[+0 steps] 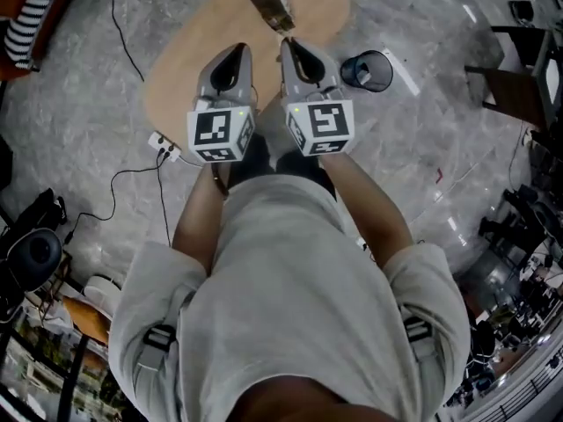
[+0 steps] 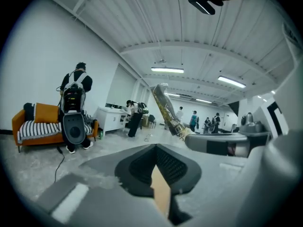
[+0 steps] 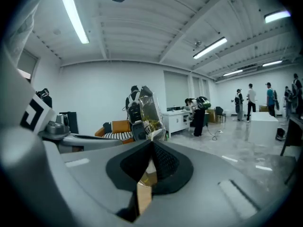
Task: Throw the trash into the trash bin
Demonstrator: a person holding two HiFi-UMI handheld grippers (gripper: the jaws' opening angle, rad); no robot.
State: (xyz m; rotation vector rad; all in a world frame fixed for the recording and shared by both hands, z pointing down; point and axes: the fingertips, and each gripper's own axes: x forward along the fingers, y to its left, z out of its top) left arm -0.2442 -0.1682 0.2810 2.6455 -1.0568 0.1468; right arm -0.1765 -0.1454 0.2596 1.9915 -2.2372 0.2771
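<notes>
In the head view both grippers are raised side by side above a round wooden table (image 1: 189,55). My right gripper (image 1: 287,42) is shut on the lower end of a crinkly foil snack wrapper (image 1: 266,3), which sticks out past the jaw tips. The right gripper view shows the wrapper (image 3: 149,109) standing up from the shut jaws (image 3: 152,142). My left gripper (image 1: 239,49) is shut with nothing between its jaws (image 2: 155,146). From it, the wrapper (image 2: 166,111) appears to the right, tilted. A black trash bin (image 1: 368,70) stands on the floor right of the table.
A white power strip (image 1: 164,146) with black cables lies on the marble floor left of the person. A striped sofa (image 1: 26,16) sits at the far left, and dark chairs and equipment (image 1: 519,86) at the right. Several people stand about the room in the gripper views.
</notes>
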